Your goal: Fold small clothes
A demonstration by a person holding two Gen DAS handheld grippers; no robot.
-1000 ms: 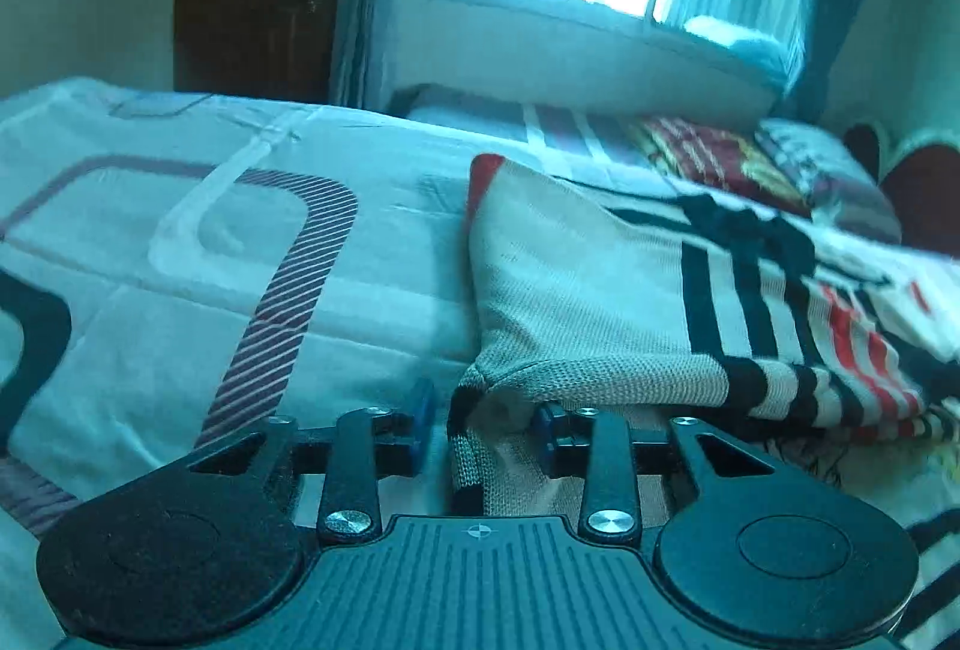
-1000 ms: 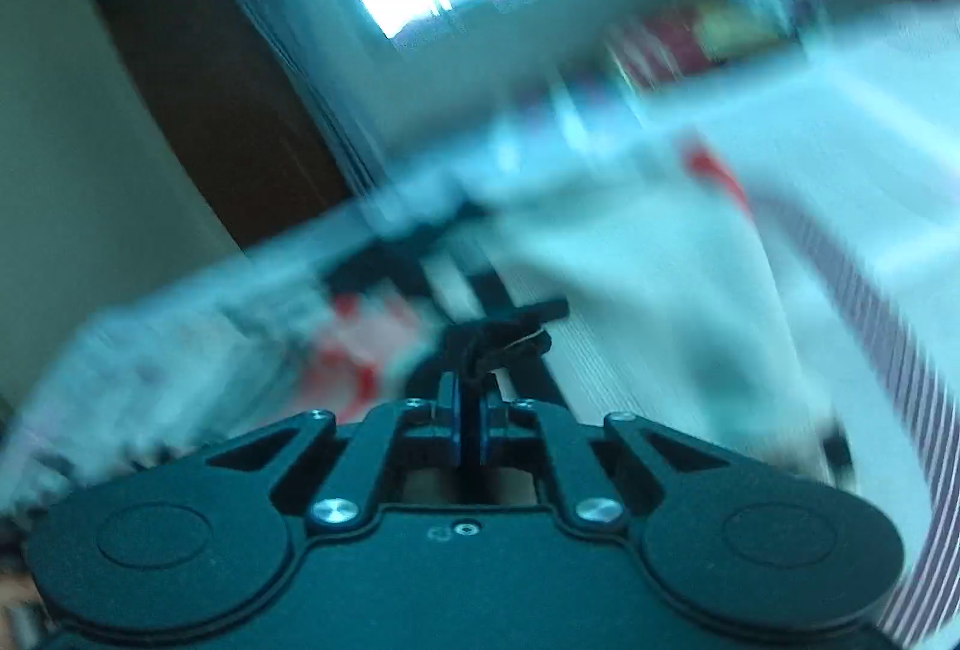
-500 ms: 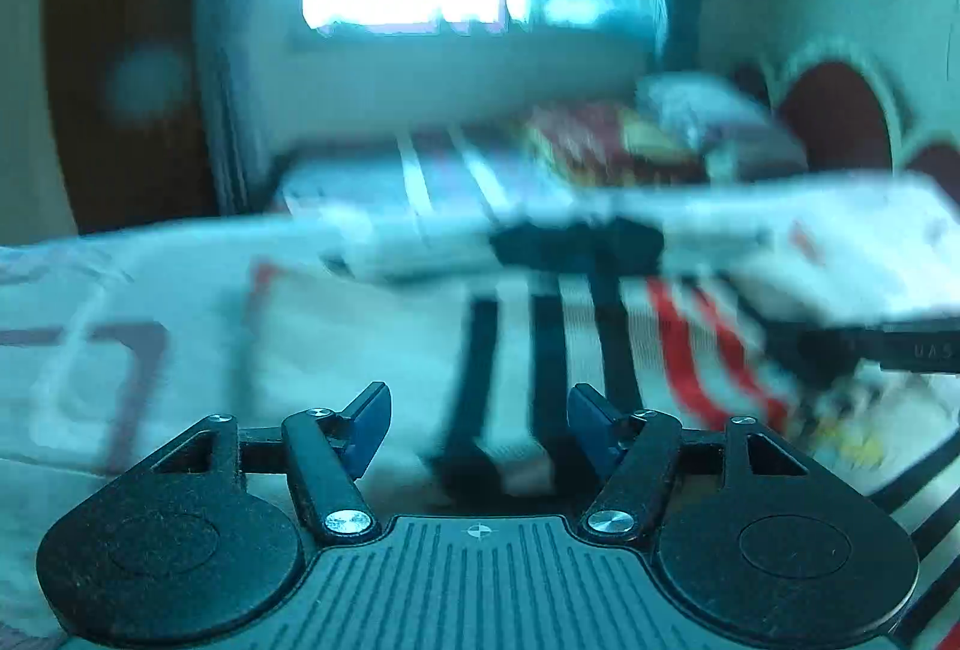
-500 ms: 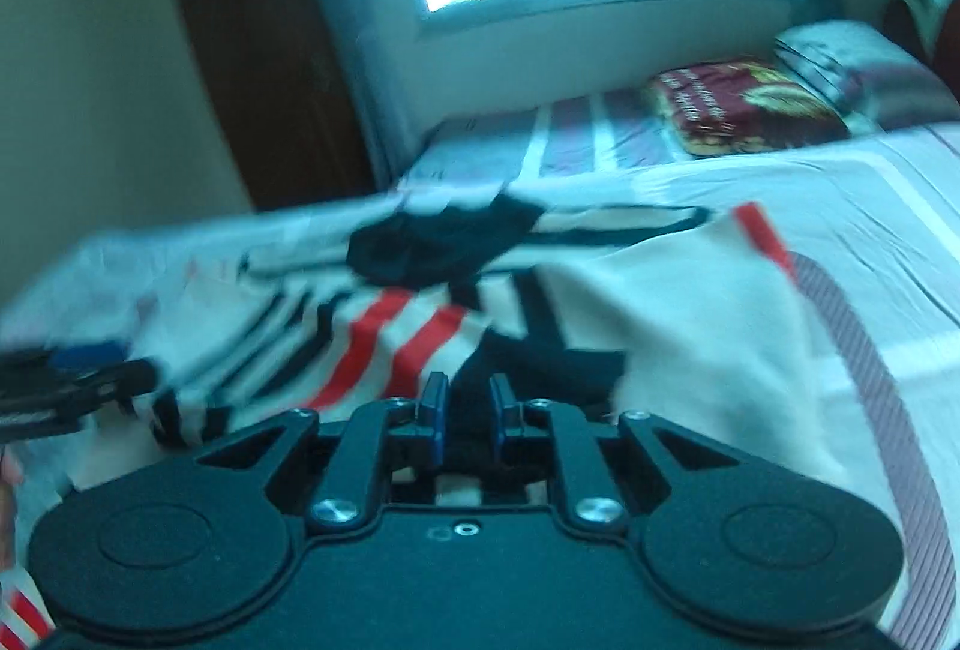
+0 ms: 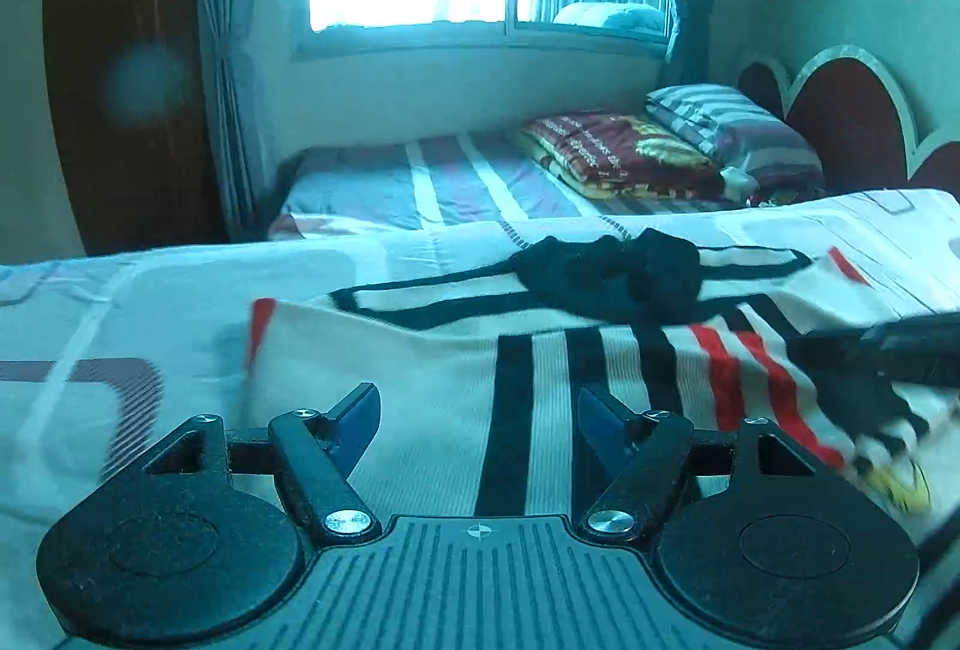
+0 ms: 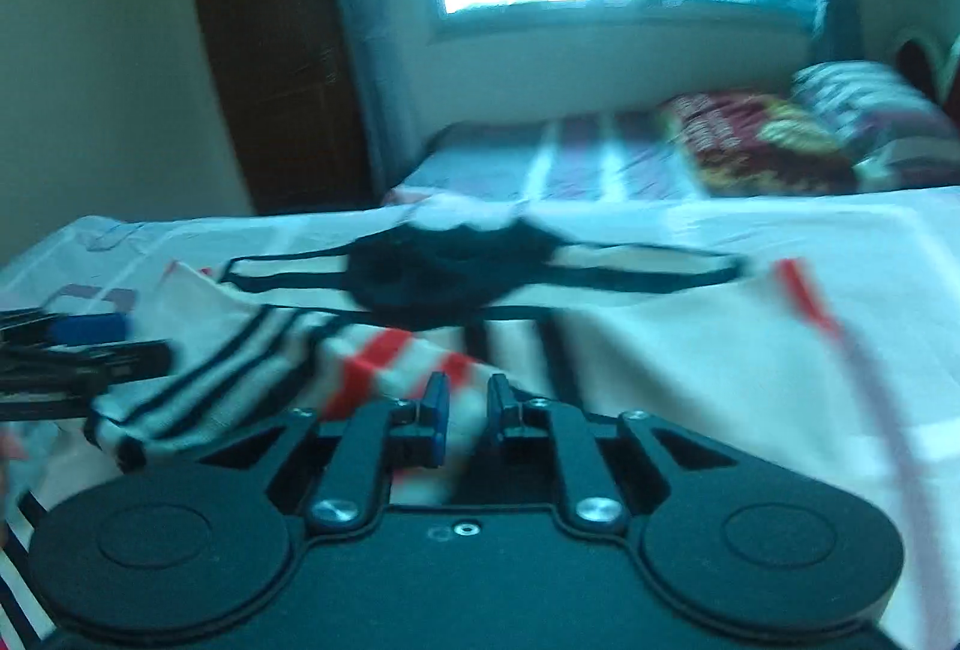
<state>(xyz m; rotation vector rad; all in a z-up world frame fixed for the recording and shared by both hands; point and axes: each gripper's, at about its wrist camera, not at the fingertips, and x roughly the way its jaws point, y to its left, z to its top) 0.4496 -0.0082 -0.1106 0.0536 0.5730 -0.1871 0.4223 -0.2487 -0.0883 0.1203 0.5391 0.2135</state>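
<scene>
The striped sweater (image 5: pixel 540 380) lies on the bed (image 5: pixel 150 302). The left gripper (image 5: pixel 477 419) has just been opening wide, empty. The right gripper (image 6: pixel 468 410) has just been opening a little, also empty.

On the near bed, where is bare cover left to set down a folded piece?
Bare bedspread lies left of the striped sweater, out to the bed's edge, and a narrower strip runs past its red-trimmed right edge. The middle is crowded: the sweater, a dark garment on it, and both tools.

Black left claw (image 5: pixel 478 419), blue fingertip pads (image 5: pixel 359 419), silver screws, ribbed housing, round side discs
</scene>
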